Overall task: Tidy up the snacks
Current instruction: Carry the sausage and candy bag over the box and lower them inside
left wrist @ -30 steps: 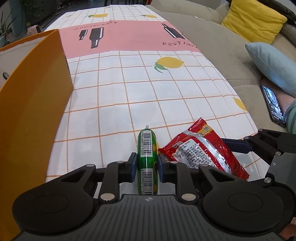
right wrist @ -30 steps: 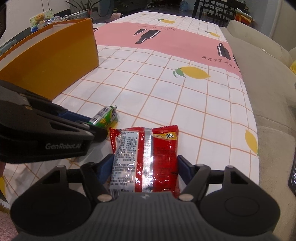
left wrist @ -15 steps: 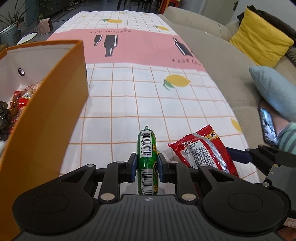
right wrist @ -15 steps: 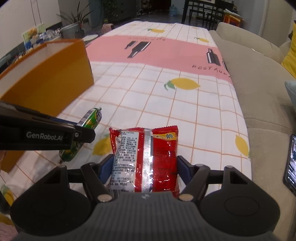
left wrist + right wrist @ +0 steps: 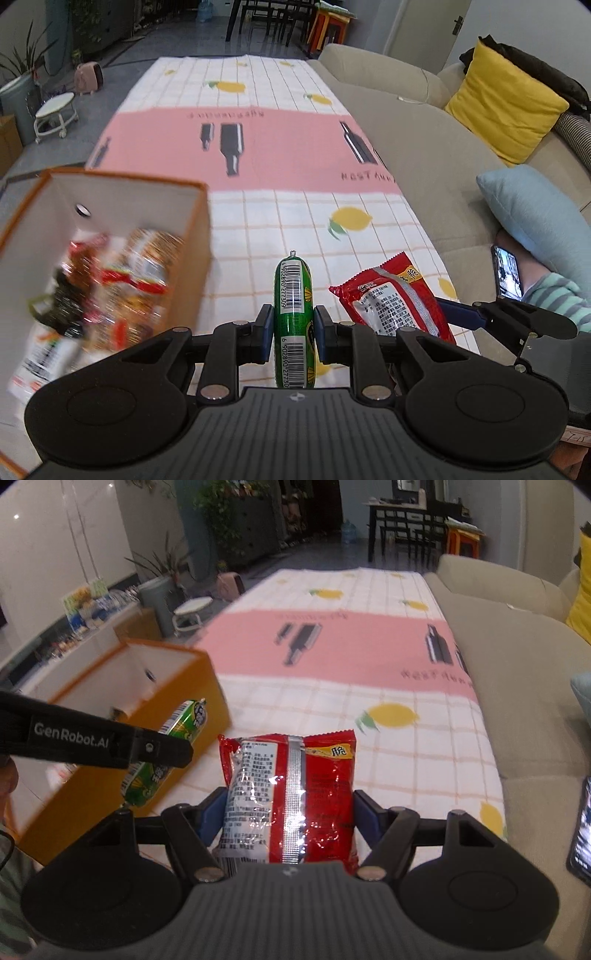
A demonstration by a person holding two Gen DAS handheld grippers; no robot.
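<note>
Left gripper [image 5: 293, 326] fingers clamped narrow, right gripper [image 5: 289, 814] fingers half-spread — both gripping, angled downward

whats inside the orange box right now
The orange box holds a blurred pile of snack packets, mostly red and orange. Its near wall and the pile hide the bottom.

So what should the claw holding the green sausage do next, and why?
Probably carry it leftward over the orange box and let go. The left claw grips the green sausage above the tablecloth, and the box beside it is open, with snacks inside.
</note>
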